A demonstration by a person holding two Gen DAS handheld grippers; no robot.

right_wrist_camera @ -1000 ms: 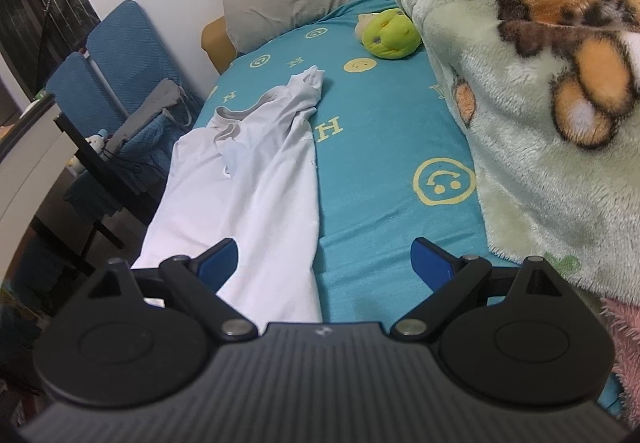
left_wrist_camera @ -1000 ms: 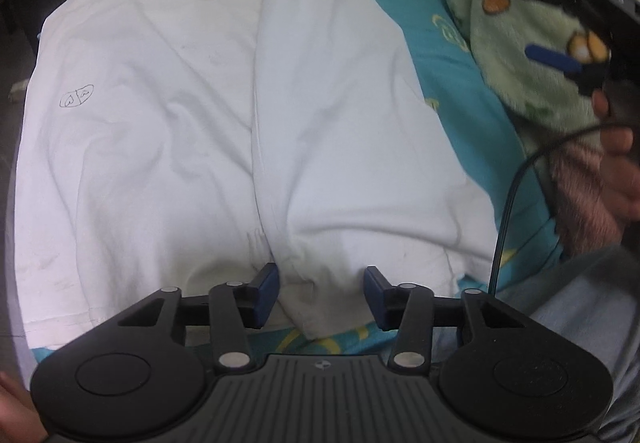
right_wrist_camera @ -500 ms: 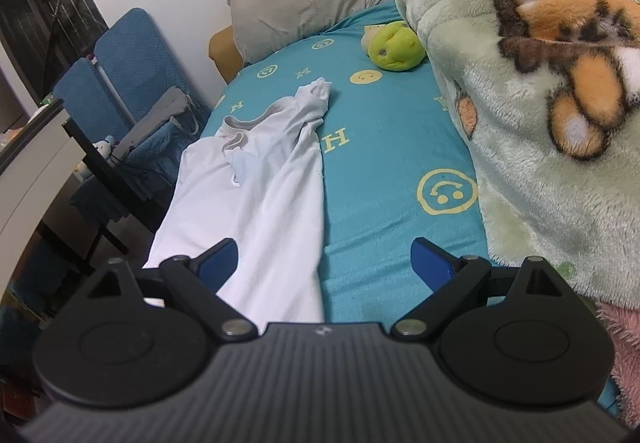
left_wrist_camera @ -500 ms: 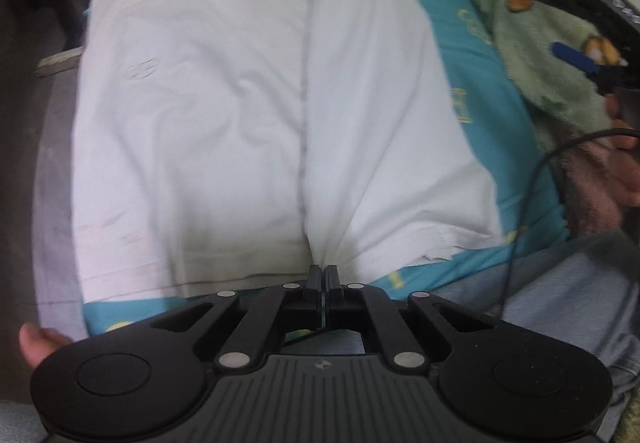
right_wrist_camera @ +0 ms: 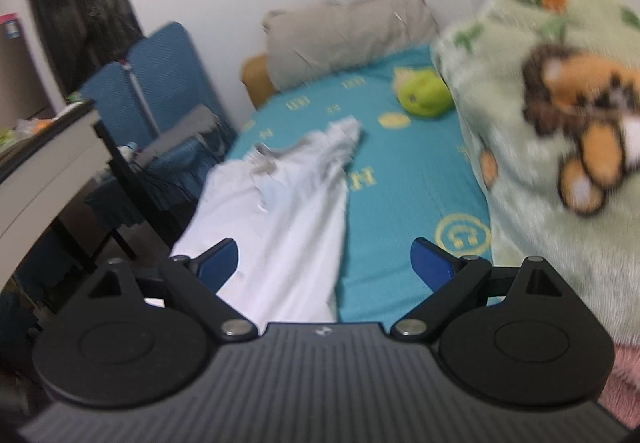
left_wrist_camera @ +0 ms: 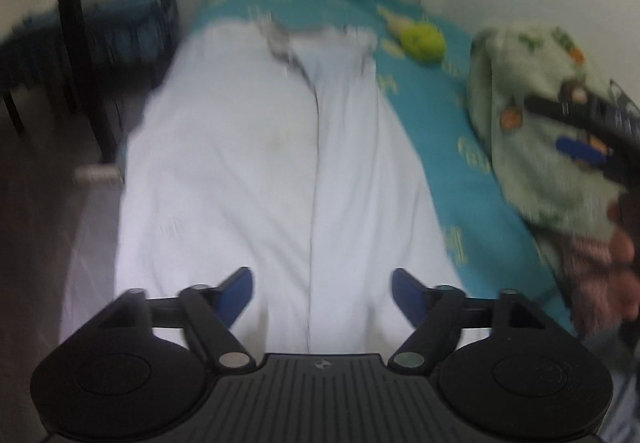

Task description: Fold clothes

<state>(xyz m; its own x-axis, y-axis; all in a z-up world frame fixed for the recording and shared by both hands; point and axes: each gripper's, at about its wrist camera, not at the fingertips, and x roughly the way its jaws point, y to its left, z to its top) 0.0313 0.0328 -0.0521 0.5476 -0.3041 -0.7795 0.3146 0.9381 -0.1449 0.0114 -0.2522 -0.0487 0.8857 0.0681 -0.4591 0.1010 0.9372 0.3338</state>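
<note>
On teal sheet, smooth white shirt.

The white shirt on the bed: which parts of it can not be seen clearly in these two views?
- Near hem of the white shirt: left wrist view, hidden behind the left gripper.
- Collar: both views, smeared by motion blur.
- Shirt's left side: right wrist view, cut by the right gripper body.
- Any small chest mark: too blurred.

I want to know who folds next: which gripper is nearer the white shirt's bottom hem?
Left. The left gripper hangs open right over the white shirt at its near end. The right gripper, also open, sits off to the shirt's side, partly over the teal bedsheet.
</note>
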